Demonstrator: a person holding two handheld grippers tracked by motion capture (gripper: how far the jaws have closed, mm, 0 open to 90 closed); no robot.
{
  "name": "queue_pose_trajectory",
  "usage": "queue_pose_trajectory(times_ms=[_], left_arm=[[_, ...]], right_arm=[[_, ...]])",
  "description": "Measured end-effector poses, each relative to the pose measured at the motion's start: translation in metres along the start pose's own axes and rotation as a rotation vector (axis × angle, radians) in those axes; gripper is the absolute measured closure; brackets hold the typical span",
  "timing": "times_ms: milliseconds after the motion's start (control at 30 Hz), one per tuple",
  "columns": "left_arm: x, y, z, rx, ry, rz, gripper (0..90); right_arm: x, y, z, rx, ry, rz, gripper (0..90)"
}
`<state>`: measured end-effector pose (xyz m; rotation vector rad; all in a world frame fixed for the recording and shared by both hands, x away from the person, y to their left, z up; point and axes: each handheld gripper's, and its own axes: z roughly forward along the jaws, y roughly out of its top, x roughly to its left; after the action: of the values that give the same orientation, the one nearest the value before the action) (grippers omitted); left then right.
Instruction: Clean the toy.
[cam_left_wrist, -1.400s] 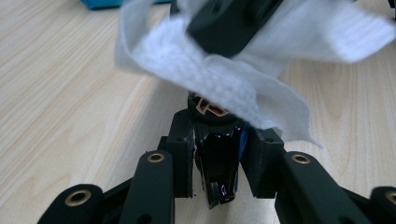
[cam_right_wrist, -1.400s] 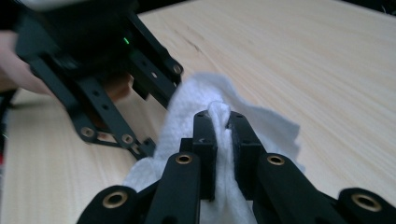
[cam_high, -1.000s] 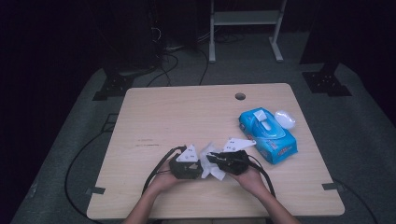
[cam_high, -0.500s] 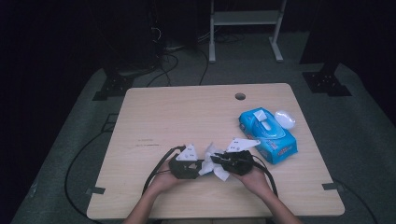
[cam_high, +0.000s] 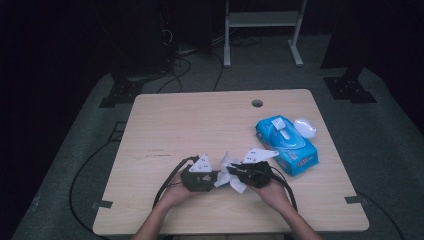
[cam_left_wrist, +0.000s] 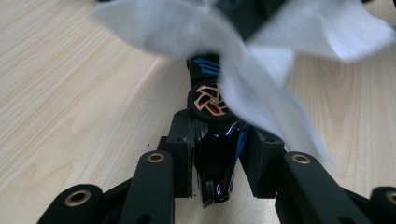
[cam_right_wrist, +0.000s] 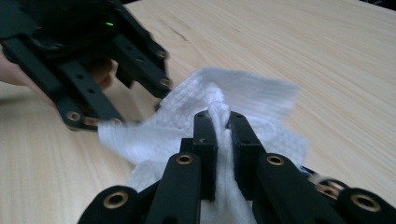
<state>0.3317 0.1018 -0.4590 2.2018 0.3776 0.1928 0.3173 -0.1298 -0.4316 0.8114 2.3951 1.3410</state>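
Left fingers (cam_left_wrist: 215, 140) clamp a toy car (cam_left_wrist: 212, 100), half-hidden under the wipe (cam_left_wrist: 261, 70).

Left tool (cam_left_wrist: 215, 154) clamps black toy car (cam_left_wrist: 212, 112); white wipe (cam_left_wrist: 261, 60) draped above.

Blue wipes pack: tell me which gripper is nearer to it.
Right. The right gripper, shut on the white wipe, sits just beside the blue wipes pack at its near-left corner. The left gripper, shut on a small black toy, lies farther left, beyond the wipe.

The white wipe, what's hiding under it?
Under the white wipe, a small black toy car sticks out, clamped in the left gripper. One copper-spoked wheel shows; the wipe covers the car's far end.
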Motion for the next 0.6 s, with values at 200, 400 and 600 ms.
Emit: queue_pose_trajectory(times_ms=[200,400,600], left_arm=[[0.0,0.0,0.0,0.002,-0.001,0.0,66.8],[0.0,0.001,0.0,0.01,0.002,0.005,66.9],[0.0,0.0,-0.001,0.009,-0.001,0.005,67.1]], right_arm=[[-0.022,-0.008,-0.021,0.019,-0.107,0.023,82.9],[-0.009,-0.006,-0.011,0.004,-0.059,-0.004,82.8],[-0.029,-0.014,-0.029,0.013,-0.12,0.017,82.8]])
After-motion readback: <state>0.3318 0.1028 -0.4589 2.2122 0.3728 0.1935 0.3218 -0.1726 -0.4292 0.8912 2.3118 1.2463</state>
